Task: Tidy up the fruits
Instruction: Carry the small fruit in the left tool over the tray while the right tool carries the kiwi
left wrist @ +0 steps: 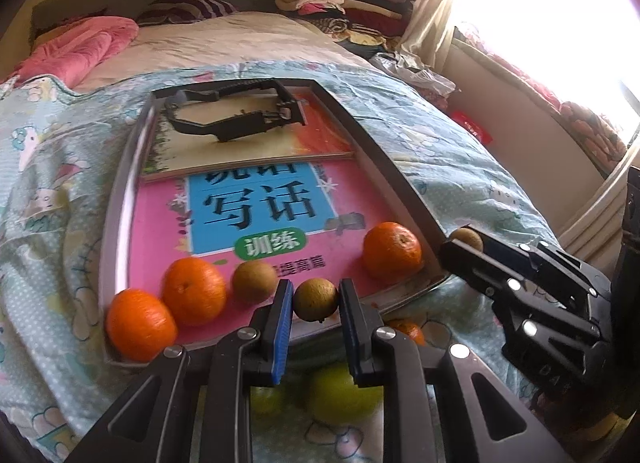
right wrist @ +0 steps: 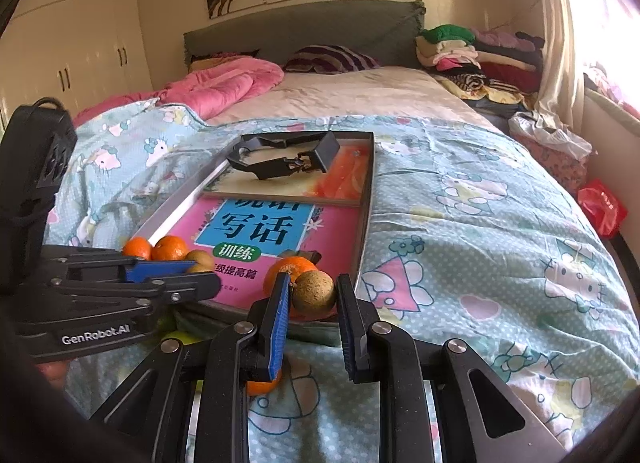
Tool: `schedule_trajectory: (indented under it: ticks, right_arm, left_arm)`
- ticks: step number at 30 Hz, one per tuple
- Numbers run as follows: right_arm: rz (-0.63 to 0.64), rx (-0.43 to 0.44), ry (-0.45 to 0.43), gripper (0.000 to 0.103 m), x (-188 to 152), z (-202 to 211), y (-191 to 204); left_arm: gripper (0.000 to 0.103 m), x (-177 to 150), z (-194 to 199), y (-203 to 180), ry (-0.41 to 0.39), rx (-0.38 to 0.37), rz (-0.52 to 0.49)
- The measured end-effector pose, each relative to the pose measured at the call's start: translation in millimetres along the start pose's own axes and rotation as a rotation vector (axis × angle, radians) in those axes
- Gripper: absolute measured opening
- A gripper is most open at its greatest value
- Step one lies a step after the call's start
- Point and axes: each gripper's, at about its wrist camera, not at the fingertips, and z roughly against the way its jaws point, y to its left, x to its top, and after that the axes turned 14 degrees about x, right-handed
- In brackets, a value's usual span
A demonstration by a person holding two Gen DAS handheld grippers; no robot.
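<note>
The left hand-held gripper [left wrist: 312, 303] brackets a brown fruit [left wrist: 315, 299] at the near rim of the tray [left wrist: 120, 199]; a narrow gap shows on each side, so the jaws look part open, not clamped. The right hand-held gripper [right wrist: 313, 299] likewise straddles another brown fruit [right wrist: 313, 291] at the tray's near right corner, with daylight beside it, so it too seems unclamped.

On the tray, three oranges [left wrist: 193, 290] and a third brown fruit [left wrist: 254, 281] sit on a pink book [left wrist: 256, 215]. Green fruits [left wrist: 344, 395] and one more orange [left wrist: 408, 331] lie on the bed's quilt [left wrist: 52, 191] below.

Judged risk: the tray rests on soft bedding, so pressing its rim could tilt it and send the round fruits rolling off. A loose pinch could also squirt the fruit free.
</note>
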Motion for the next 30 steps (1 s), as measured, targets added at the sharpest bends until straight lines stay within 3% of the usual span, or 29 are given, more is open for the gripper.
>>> schedule_trajectory:
  ticks: [30]
  right_arm:
    - [0.014, -0.004, 0.021, 0.023, -2.7, -16.7, -4.2]
  left_arm:
    - [0.023, 10.2, -22.9, -19.1, 0.022, -0.018, -0.038]
